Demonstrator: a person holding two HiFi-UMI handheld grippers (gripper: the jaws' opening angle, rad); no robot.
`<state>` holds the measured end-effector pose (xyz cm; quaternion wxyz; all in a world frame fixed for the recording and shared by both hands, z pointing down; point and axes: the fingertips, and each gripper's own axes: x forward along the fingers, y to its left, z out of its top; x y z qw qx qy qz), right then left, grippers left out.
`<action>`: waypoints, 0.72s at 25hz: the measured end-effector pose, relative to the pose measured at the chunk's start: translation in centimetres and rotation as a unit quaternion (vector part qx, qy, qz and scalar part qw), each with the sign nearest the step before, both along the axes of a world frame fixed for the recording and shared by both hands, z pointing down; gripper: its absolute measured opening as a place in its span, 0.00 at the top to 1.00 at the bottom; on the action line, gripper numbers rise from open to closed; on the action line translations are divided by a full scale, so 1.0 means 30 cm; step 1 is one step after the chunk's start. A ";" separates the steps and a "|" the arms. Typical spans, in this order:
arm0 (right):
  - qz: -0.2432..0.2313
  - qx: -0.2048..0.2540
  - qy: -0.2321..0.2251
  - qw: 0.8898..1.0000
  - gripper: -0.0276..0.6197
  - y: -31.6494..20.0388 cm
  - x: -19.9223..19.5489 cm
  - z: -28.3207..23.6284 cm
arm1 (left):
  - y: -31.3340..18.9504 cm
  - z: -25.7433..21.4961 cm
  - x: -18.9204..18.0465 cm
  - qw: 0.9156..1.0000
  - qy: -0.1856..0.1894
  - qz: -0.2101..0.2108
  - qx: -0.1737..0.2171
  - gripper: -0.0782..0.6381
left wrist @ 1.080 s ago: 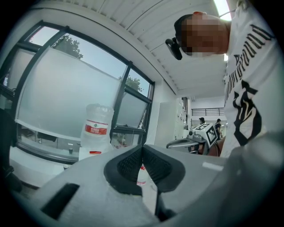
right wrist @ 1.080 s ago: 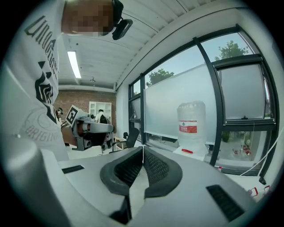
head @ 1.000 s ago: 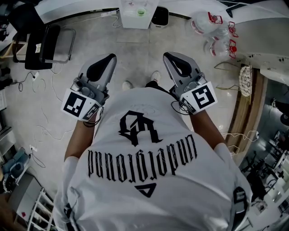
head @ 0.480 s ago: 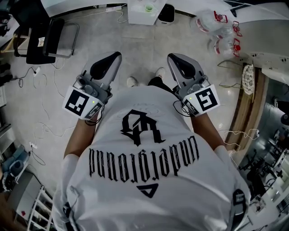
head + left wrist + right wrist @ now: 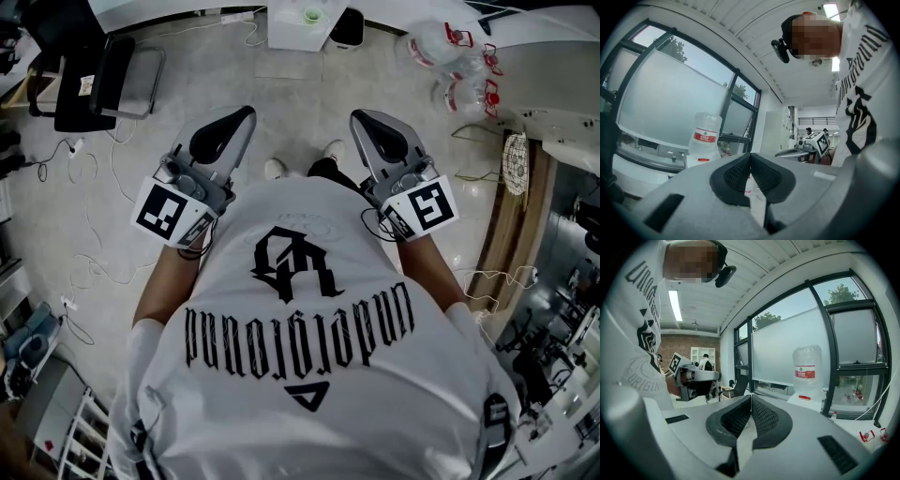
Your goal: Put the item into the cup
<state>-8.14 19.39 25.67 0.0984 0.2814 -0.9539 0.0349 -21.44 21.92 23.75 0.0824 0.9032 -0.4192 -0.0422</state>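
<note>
No cup and no loose item show in any view. My left gripper [image 5: 240,112] and my right gripper [image 5: 359,115] are held side by side in front of the person's chest, pointing forward over the floor. In the left gripper view the left gripper [image 5: 750,156] has its black pads touching at the tips, with nothing between them. The right gripper [image 5: 751,398] is shut the same way and holds nothing. Each gripper view shows the other gripper's marker cube off to the side.
A white unit [image 5: 298,26] with a green spot on top stands ahead by the window wall. A large water bottle [image 5: 704,135] [image 5: 807,367] stands there too. A black chair [image 5: 98,80] is at the left, bottles [image 5: 448,58] lie at the right, and cables [image 5: 94,220] cross the floor.
Both grippers and the person have shifted a little forward toward the white unit. Both pairs of jaws stayed shut.
</note>
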 end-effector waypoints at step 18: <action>0.006 0.000 0.000 1.000 0.93 0.012 0.008 -0.010 | 0.004 0.002 0.015 1.000 0.003 0.009 -0.001 0.87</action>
